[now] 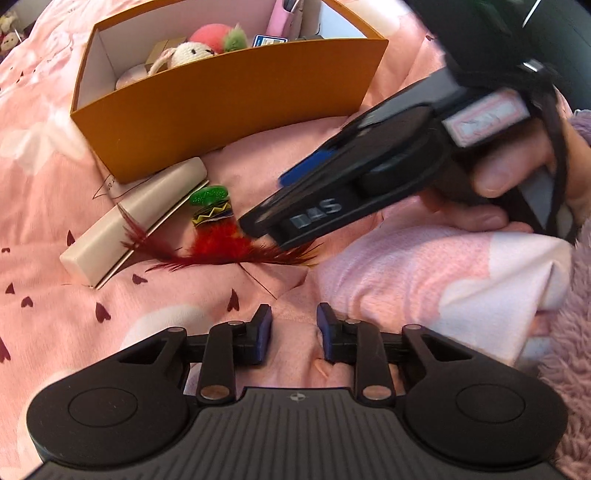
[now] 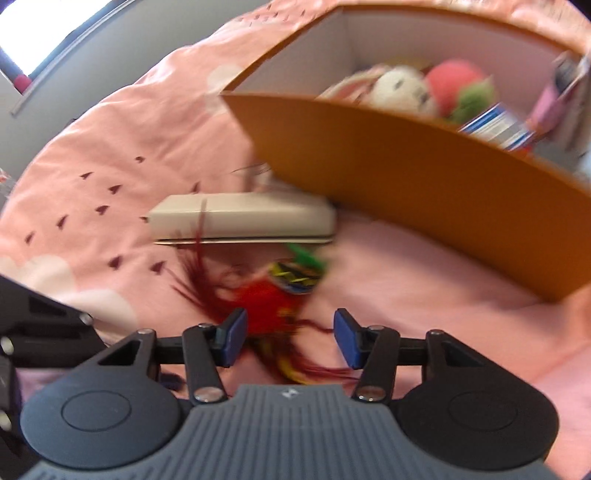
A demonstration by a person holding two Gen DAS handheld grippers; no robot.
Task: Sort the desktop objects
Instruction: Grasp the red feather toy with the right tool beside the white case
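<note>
- Two things are left lying loose on the pink bedspread (image 1: 55,177): a red feather toy (image 1: 218,240) and a long white case (image 1: 136,218), both set just in front of the orange box (image 1: 229,107).
- Several items are already seen inside that box, a plush bunny (image 1: 188,51) and a pink ball (image 1: 212,35) among them, so the sort is judged well along.
- The feather toy is found just beside the white case, its green-capped, striped base (image 1: 212,208) pointed toward the box and its plumes fanned out toward the cameras.
- The right gripper (image 2: 290,341) is brought low over the toy, its blue pads (image 2: 233,338) spread wide with the red plumes lying between them; nothing is clamped yet.
- The left gripper (image 1: 293,332) is held back over bare bedding, its fingers parted by a narrow gap and nothing gripped.
- The toy is judged very light and soft: the plumes would be crushed or slipped through if pinched alone.
- A better hold is offered by the firm striped base, or by the dense red tuft (image 2: 269,299) just behind it.
- A light squeeze is called for, and the soft quilt beneath is expected to give under the pads.
- The right wrist view is blurred, so whether the pads touch the feathers cannot be told.
</note>
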